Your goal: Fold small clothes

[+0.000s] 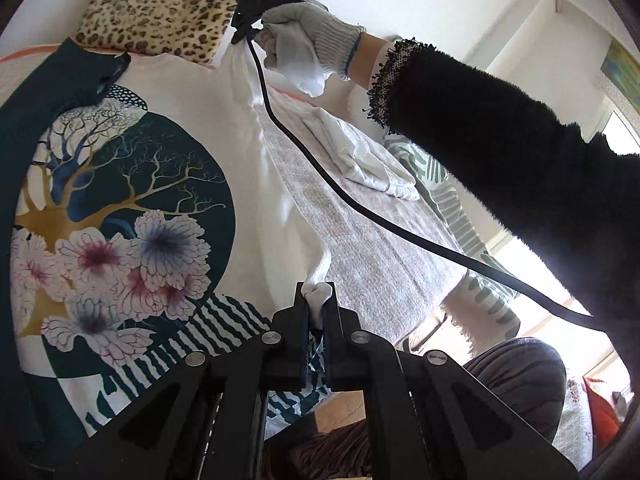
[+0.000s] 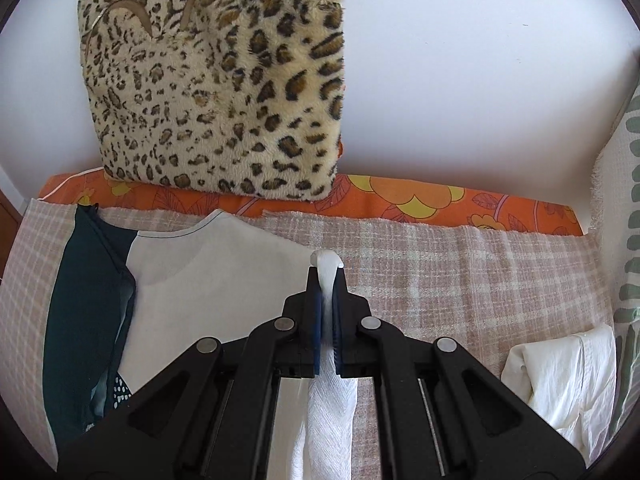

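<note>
A white T-shirt with dark teal trim and a round tree-and-flower print lies spread on a pinkish checked cover. My left gripper is shut on a pinch of the shirt's white edge near the print's striped bottom. In the left wrist view a gloved hand holds my right gripper, which pinches the shirt's far corner and lifts it. In the right wrist view my right gripper is shut on a bunch of the white shirt, with cloth hanging down between the jaws.
A leopard-print cushion leans on the white wall at the back, above an orange flowered strip. A folded white garment lies on the cover to the right, beside a green-patterned throw. A black cable trails across.
</note>
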Demonstrator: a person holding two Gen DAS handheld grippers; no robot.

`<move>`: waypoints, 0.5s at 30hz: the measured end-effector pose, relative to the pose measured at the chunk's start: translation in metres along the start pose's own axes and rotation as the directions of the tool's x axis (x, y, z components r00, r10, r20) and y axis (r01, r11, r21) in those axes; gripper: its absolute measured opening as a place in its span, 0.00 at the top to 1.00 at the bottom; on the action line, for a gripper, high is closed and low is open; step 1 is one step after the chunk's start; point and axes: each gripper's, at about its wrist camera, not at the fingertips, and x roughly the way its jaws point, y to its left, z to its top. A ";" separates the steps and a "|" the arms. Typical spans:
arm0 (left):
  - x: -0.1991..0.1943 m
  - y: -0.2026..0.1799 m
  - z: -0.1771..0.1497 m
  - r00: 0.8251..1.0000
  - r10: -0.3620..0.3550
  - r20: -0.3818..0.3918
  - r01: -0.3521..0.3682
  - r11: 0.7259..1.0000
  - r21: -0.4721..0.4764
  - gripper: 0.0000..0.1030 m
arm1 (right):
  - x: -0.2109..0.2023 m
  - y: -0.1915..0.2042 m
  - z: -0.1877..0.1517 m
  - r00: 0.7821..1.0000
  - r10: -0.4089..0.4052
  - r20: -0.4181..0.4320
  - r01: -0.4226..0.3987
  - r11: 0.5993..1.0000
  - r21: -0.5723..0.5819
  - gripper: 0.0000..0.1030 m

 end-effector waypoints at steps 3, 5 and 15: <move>-0.007 0.007 -0.006 1.000 0.010 0.010 -0.010 1.000 -0.016 0.96 | 0.000 0.027 0.002 1.000 -0.019 -0.002 0.019 0.999 -0.044 0.95; -0.013 0.009 -0.009 1.000 0.021 0.019 -0.021 0.999 -0.026 0.96 | 0.001 0.046 0.001 1.000 -0.024 -0.006 0.024 0.997 -0.075 0.95; -0.036 0.032 -0.020 0.997 0.066 0.043 -0.063 0.995 -0.076 0.96 | 0.016 0.124 -0.003 0.999 -0.049 -0.020 0.044 0.981 -0.188 0.95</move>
